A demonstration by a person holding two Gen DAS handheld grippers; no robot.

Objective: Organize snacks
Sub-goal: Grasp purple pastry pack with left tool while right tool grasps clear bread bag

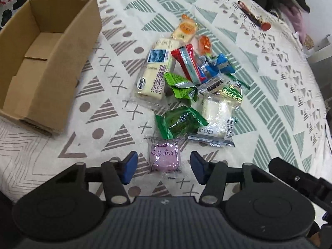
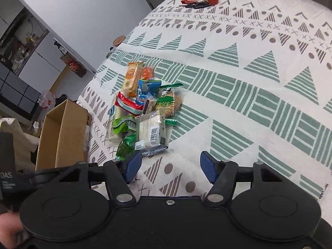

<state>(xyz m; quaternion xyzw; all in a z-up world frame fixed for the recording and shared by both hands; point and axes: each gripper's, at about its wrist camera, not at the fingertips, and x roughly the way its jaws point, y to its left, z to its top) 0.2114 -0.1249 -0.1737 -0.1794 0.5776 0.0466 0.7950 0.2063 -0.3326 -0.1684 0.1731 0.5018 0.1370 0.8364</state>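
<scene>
A pile of wrapped snacks (image 1: 186, 78) lies on a patterned cloth. Nearest me is a purple mochi packet (image 1: 165, 157), lying between the blue pads of my open left gripper (image 1: 164, 167), which is not touching it. Behind it are a dark green packet (image 1: 180, 122), a clear packet with a white cake (image 1: 215, 120) and a long cream bar (image 1: 155, 70). An empty cardboard box (image 1: 41, 62) stands at the left. In the right wrist view, my open right gripper (image 2: 171, 167) hovers over bare cloth just right of the snack pile (image 2: 143, 108), with the box (image 2: 62, 134) at its left.
The patterned tablecloth (image 1: 269, 95) covers the whole surface. A bunch of keys with a red tag (image 2: 199, 2) lies at the far side. The other gripper's black body (image 1: 300, 178) shows at the lower right of the left wrist view. A hand (image 2: 8, 230) is at the lower left corner.
</scene>
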